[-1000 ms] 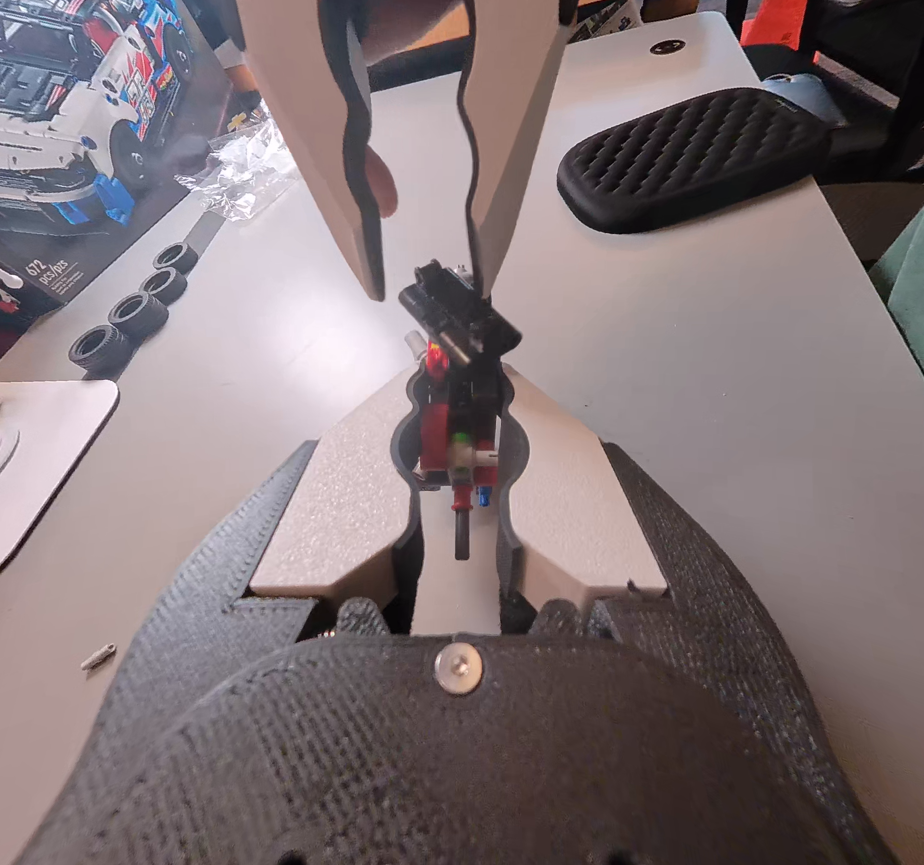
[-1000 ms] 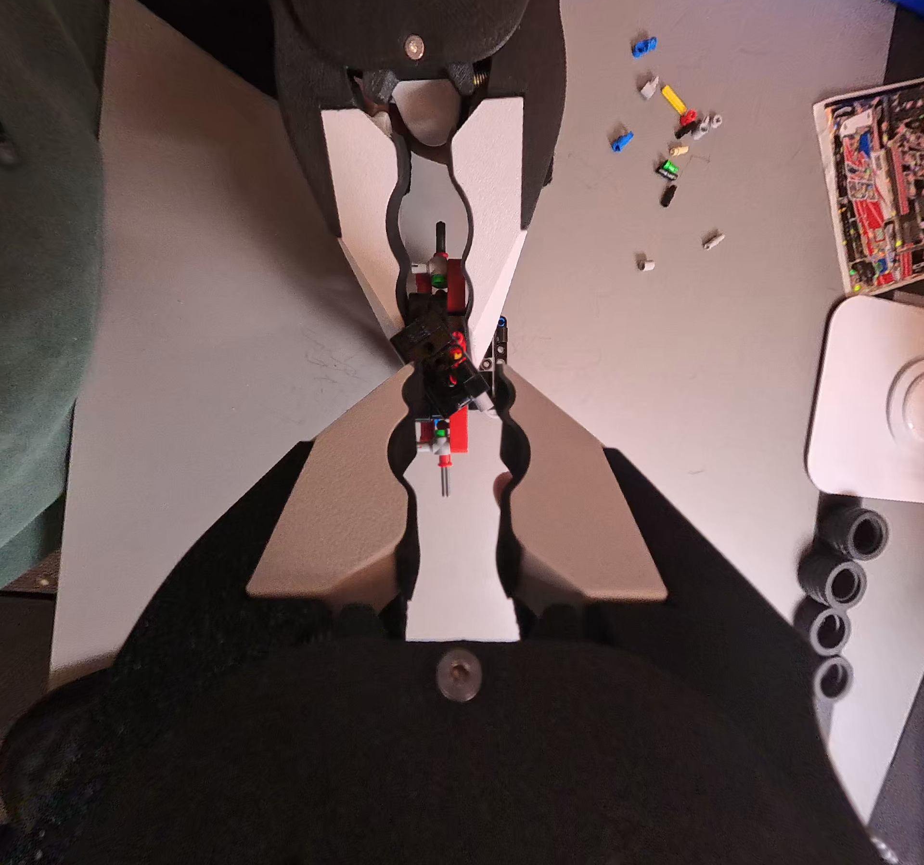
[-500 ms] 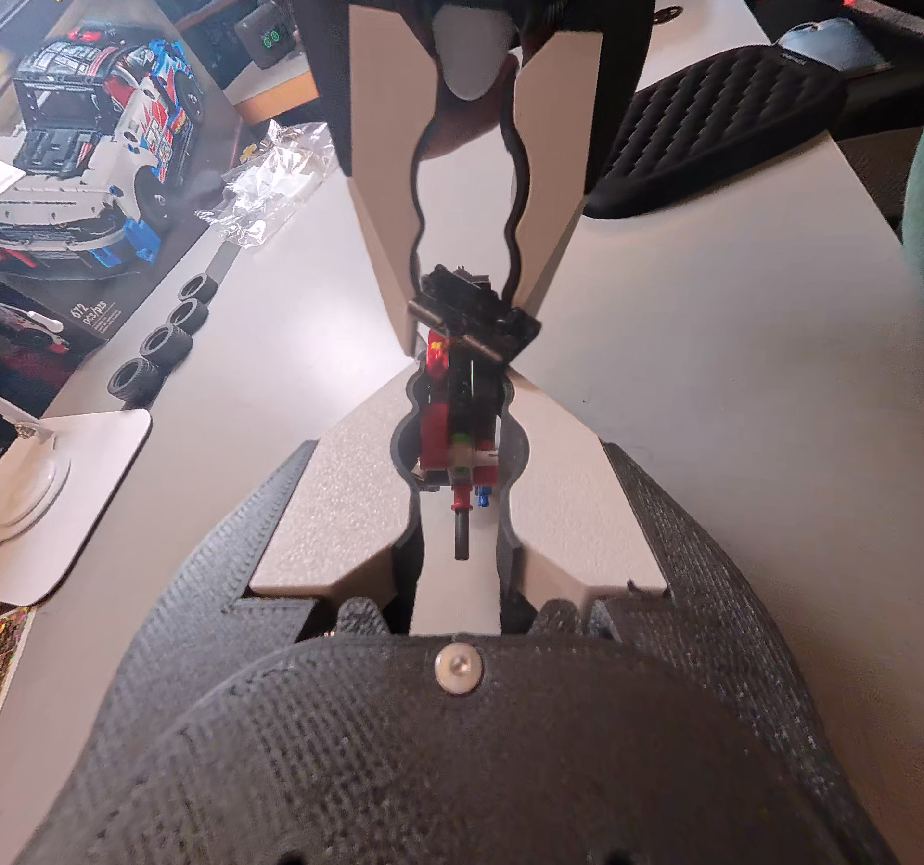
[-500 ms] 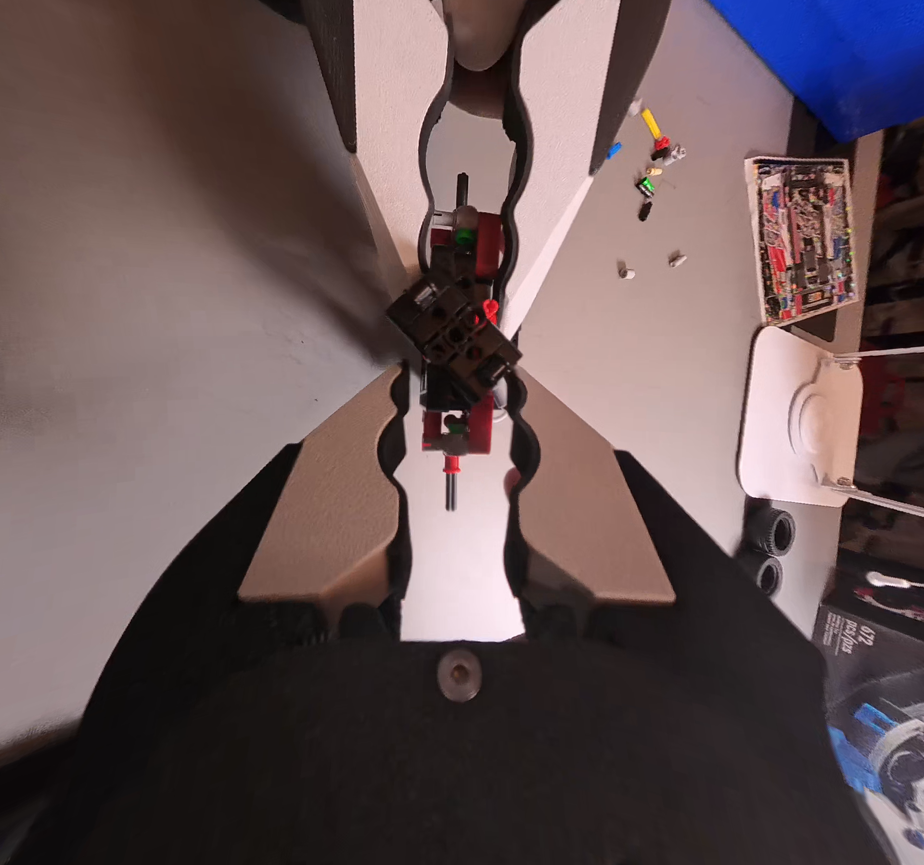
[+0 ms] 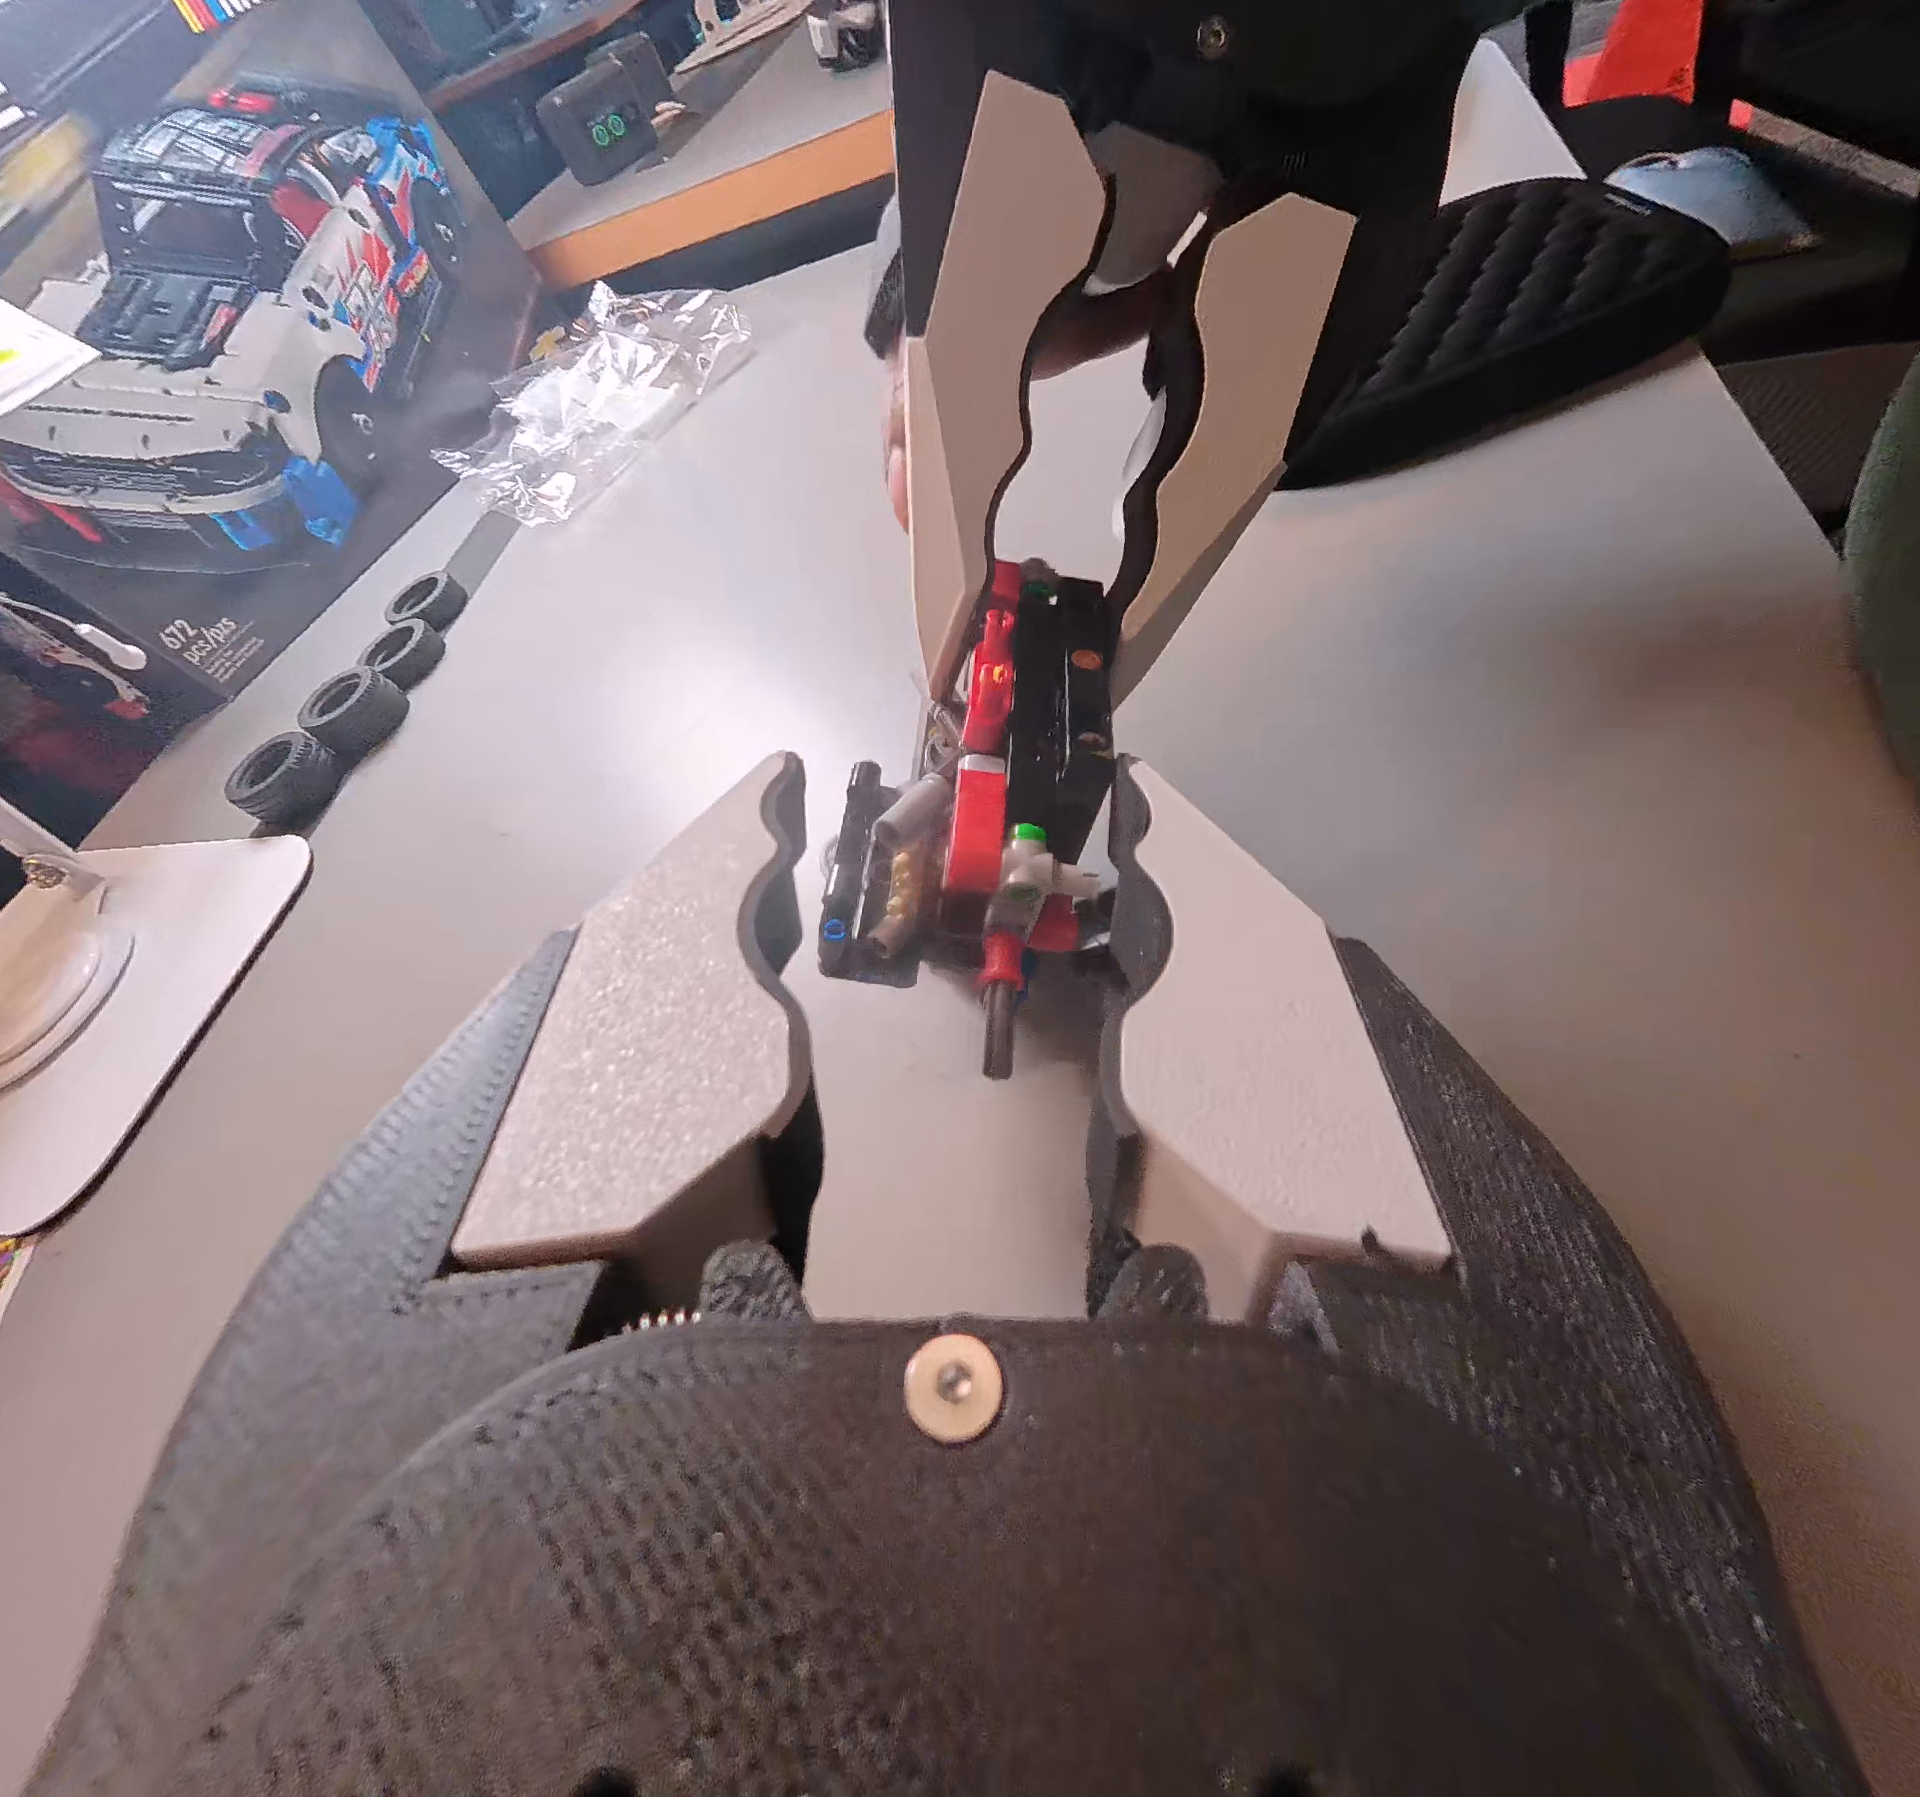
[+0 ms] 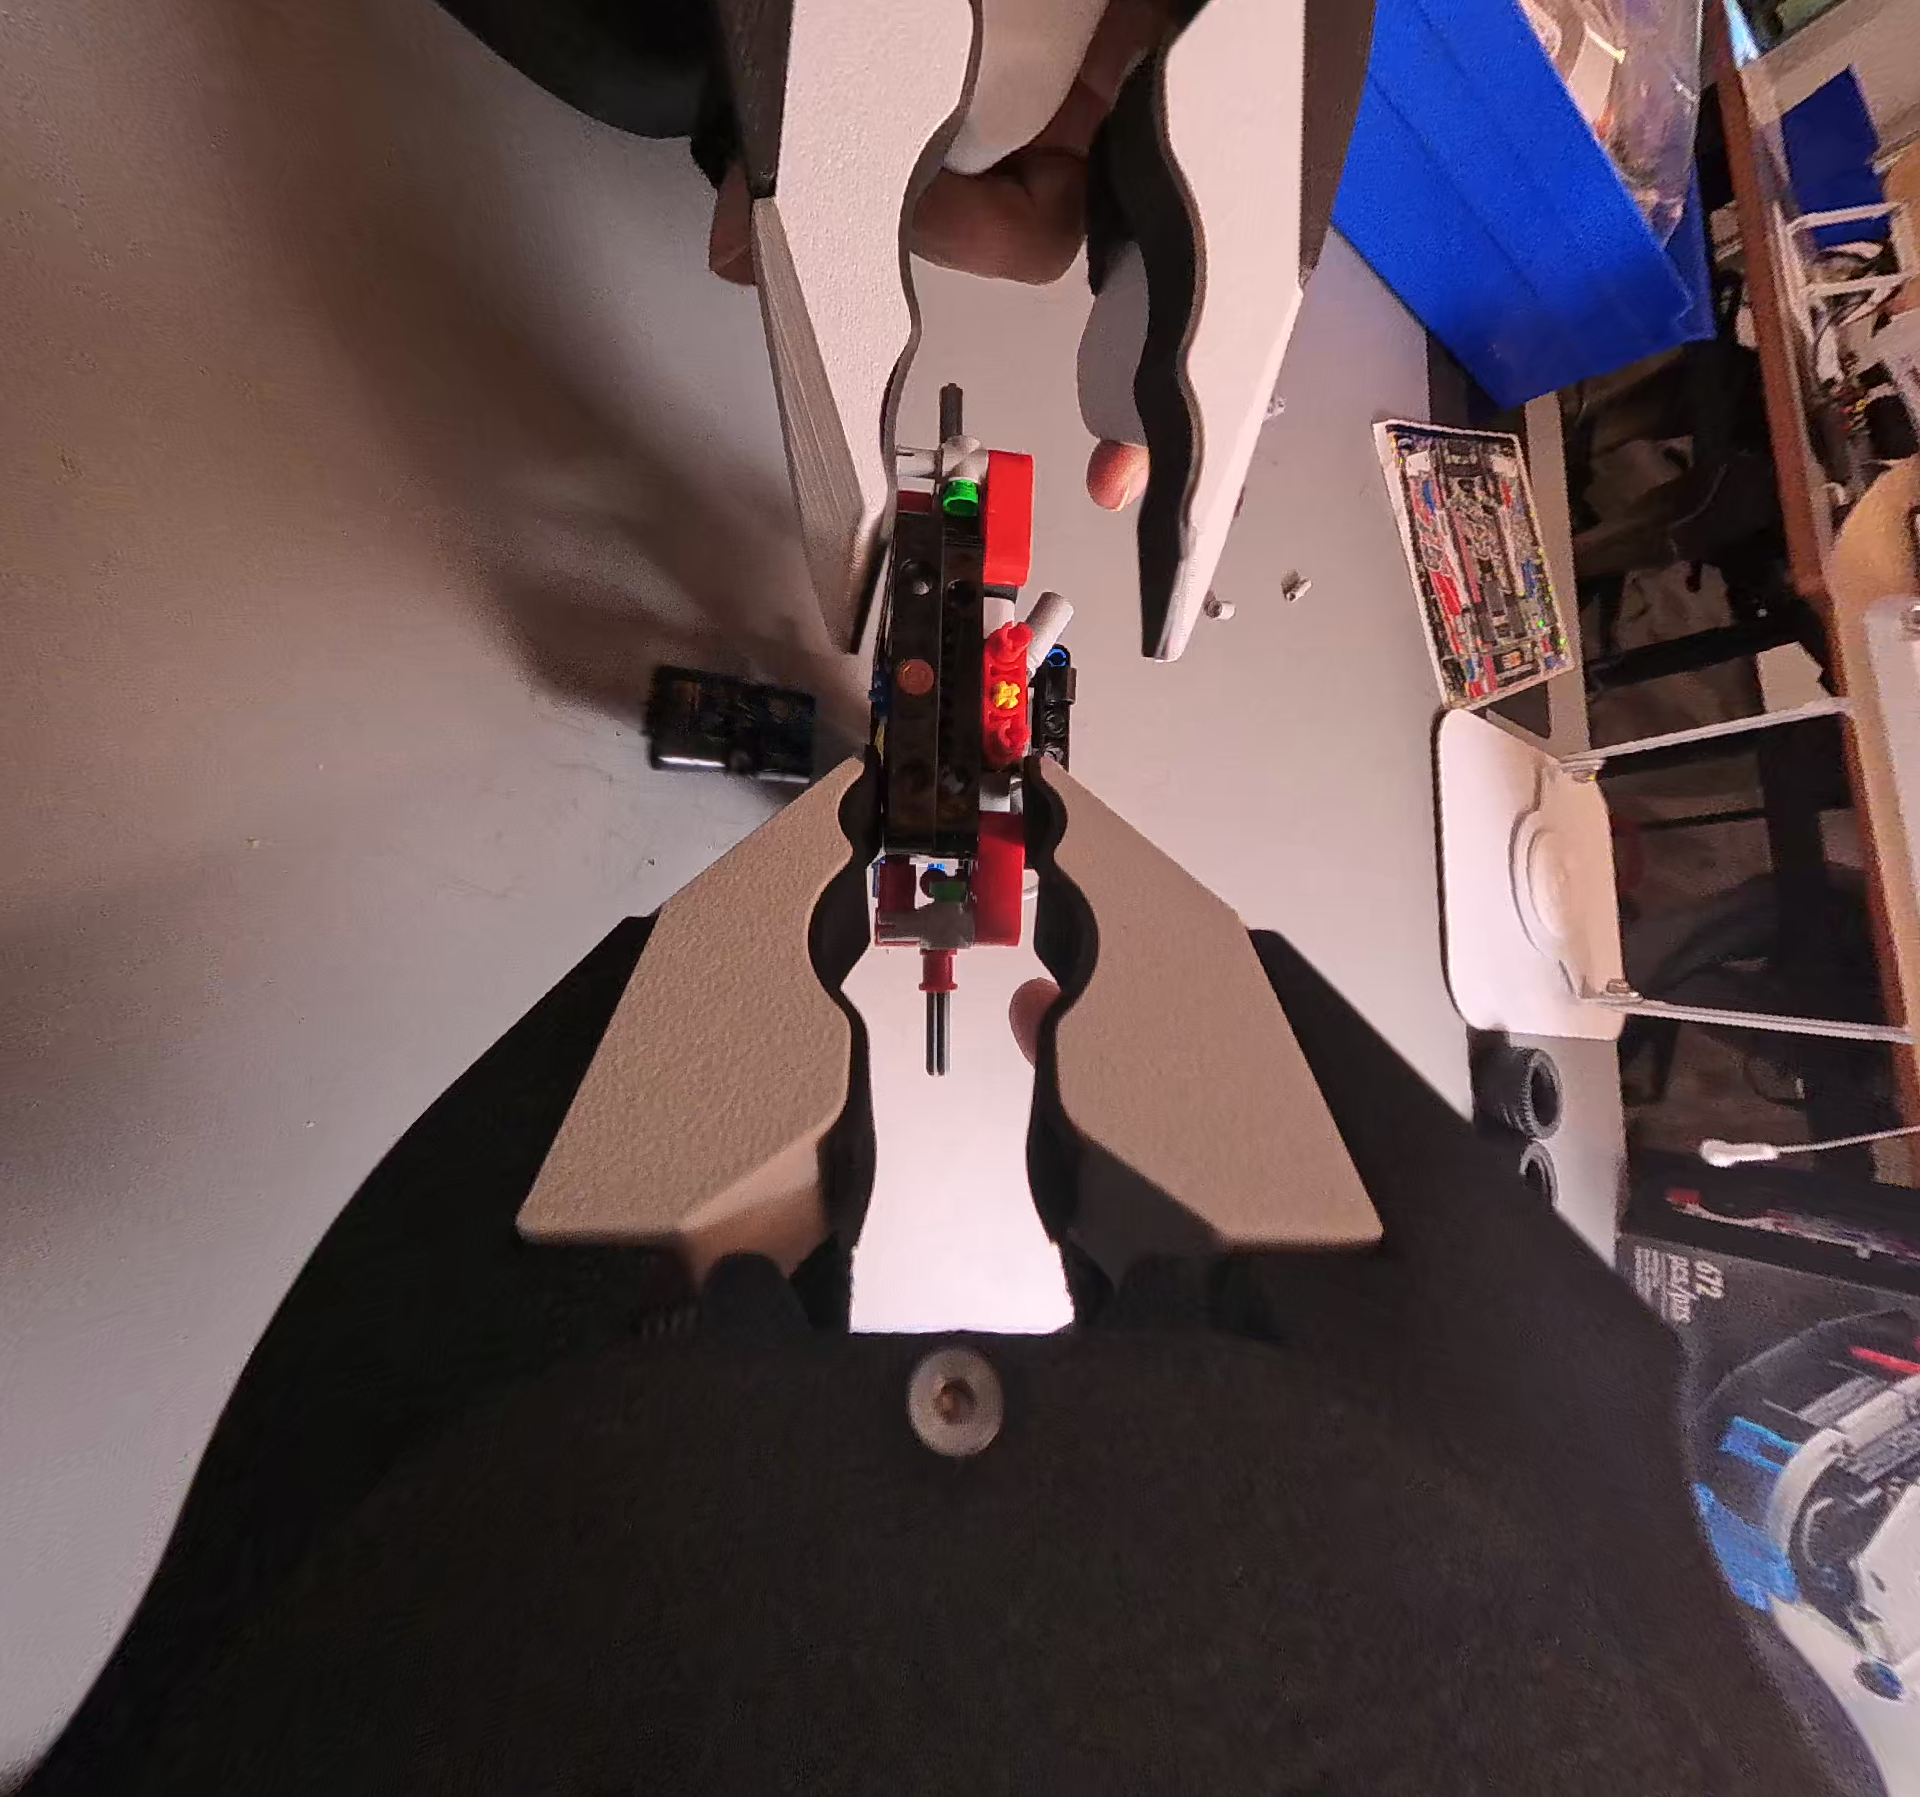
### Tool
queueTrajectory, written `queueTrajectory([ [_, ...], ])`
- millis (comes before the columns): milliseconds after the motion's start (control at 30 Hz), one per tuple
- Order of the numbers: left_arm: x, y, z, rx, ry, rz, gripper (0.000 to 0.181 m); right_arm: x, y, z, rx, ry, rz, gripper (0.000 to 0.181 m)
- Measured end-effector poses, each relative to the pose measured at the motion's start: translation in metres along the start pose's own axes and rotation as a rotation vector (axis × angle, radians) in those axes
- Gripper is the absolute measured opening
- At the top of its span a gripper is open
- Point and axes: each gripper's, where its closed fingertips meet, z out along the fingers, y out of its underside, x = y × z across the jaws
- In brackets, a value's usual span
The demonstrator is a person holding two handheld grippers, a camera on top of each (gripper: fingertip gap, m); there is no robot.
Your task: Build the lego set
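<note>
A small lego assembly (image 5: pixel 1055 708) of black beams, red parts and a dark axle hangs above the grey table. My right gripper (image 6: pixel 948 771) is shut on one end of the assembly (image 6: pixel 935 687); in the left wrist view the right gripper (image 5: pixel 1034 656) comes in from the top. My left gripper (image 5: pixel 958 776) is open around the other end, its right finger against the black beam and its left finger apart from it. It also shows in the right wrist view (image 6: pixel 1013 641), open. A loose black piece (image 6: pixel 727 729) lies on the table beside the assembly.
The set's box (image 5: pixel 208 293), several black tyres (image 5: pixel 353 708), a clear plastic bag (image 5: pixel 592 397) and a white stand base (image 5: pixel 135 968) lie to the left. A black wrist rest (image 5: pixel 1507 293) lies at the back right. A blue bin (image 6: pixel 1507 189) and a booklet (image 6: pixel 1475 563) show in the right wrist view.
My left gripper has opened and let go of the assembly. The black beam that sat crosswise now lies along the assembly. A black piece now lies on the table.
</note>
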Motion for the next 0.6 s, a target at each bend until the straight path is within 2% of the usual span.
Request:
queueTrajectory([
  [267,0.003,0.028,0.003,-0.065,0.049,0.048,0.066,-0.007,-0.003,0.001,0.078,0.029,-0.062,0.025],
  [467,-0.001,0.05,0.005,-0.109,0.094,-0.024,0.076,-0.011,0.0,-0.008,0.242,-0.015,0.095,0.025],
  [600,0.013,0.057,0.016,-0.142,0.159,-0.017,0.071,-0.018,0.003,-0.016,0.333,-0.056,0.209,0.026],
])
